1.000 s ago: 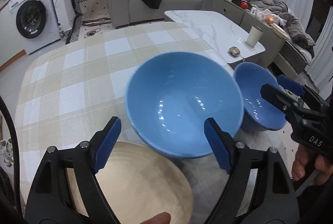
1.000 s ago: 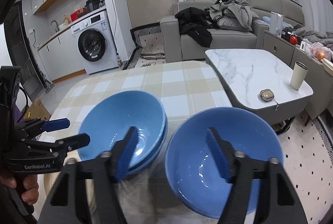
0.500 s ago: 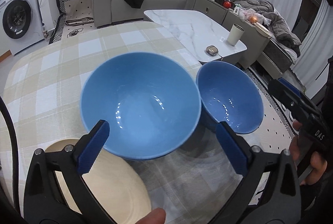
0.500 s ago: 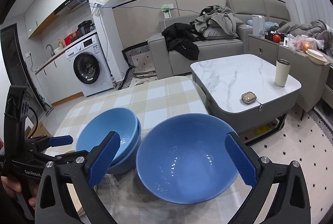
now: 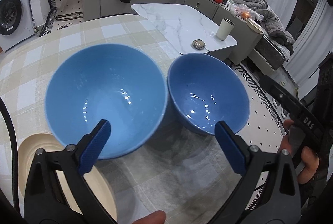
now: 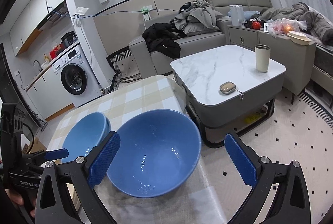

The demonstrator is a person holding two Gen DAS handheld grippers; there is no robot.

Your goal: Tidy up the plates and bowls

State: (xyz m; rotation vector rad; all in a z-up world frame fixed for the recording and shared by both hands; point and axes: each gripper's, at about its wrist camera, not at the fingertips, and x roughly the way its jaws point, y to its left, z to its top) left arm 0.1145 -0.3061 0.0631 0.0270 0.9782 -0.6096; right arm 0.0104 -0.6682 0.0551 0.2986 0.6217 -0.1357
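Both the left tongs (image 5: pixel 162 147) and the right tongs (image 6: pixel 172 159) are wide apart and hold nothing, so to stack well, pinch the rim of the small bowl (image 5: pixel 208 92), at 3 o'clock beside the big bowl (image 5: pixel 105 99) on the table (image 5: pixel 100 32), and lower it in gently.

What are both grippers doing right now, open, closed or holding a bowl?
Left gripper: open, fingers spread wide, holding nothing, above the table in front of the two blue bowls.
Right gripper: open, holding nothing, near the darker blue bowl.
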